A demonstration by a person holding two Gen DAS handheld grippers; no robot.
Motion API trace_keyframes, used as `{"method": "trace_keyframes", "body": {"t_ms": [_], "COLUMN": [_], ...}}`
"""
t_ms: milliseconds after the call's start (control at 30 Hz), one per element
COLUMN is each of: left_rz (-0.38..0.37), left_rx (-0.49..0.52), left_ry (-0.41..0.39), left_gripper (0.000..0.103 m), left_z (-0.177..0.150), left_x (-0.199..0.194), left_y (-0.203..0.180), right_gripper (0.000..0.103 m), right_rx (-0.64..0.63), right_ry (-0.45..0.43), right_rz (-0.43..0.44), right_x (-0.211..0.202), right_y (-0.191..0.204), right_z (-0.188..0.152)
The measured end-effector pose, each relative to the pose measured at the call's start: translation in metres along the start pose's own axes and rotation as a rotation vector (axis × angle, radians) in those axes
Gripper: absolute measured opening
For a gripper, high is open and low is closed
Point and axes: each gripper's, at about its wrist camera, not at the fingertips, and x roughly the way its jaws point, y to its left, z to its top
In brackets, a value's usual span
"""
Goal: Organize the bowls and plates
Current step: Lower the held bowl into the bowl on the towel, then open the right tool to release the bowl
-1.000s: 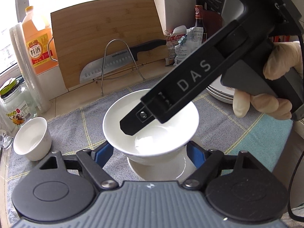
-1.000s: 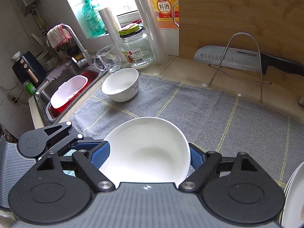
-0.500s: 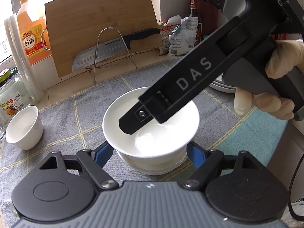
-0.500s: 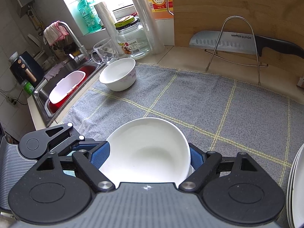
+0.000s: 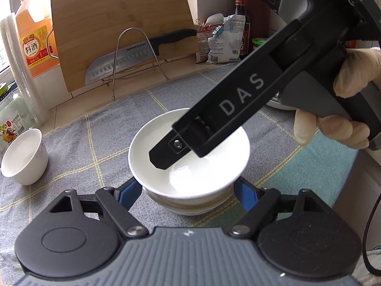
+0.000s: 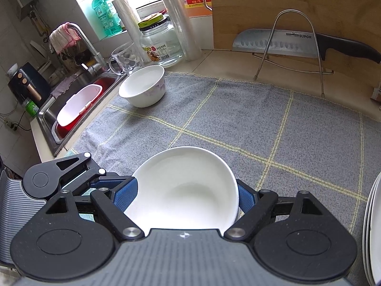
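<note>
You are in the stacking step: the white bowl (image 6: 183, 190) sits clamped by its rim between the blue pads (image 6: 126, 194) of your right gripper (image 6: 184, 196), and in the left wrist view it appears to rest in, or just above, the bowl stack (image 5: 190, 205) on the near part of the grey towel (image 6: 262, 124); whether it is fully seated I cannot tell. Your left gripper (image 5: 188, 190) has its jaws apart, one on each side of the stack below the top bowl's rim, and I cannot see its pads pressing on anything. Next, I judge, you need to settle the bowl level into the stack, then spread the right jaws and lift clear without dragging the rim. The held bowl looks empty, as does the small bowl (image 6: 142, 87) at the far left of the towel near the sink (image 6: 47, 119); that one is still to be gathered. A red basin with a white tub (image 6: 78, 104) lies in the sink. The plate stack (image 6: 372, 233) shows only its edge at the far right.
</note>
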Motion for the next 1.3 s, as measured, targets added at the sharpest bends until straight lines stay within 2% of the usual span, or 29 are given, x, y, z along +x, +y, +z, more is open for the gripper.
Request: {"method": "trace_keyframes", "body": {"t_ms": [1100, 1233, 1300], "left_rz": [-0.023, -0.024, -0.002], "left_rx": [-0.024, -0.028, -0.004], "left_ry": [0.000, -0.001, -0.009], "left_gripper": [0.088, 0.088, 0.091], "left_z": [-0.0007, -0.0019, -0.0022], "left_x": [0.0051, 0.0048, 0.0034], "left_y": [0.0040, 0.0060, 0.0045], "right_gripper": [0.089, 0.094, 0.096], "right_rx": [0.015, 0.015, 0.012], "right_ry": [-0.003, -0.002, -0.004], "right_rz": [-0.014, -0.008, -0.016], "right_x": [0.0021, 0.0032, 0.0035], "right_y": [-0.0035, -0.0032, -0.0020], "right_z": [-0.0019, -0.0020, -0.0025]}}
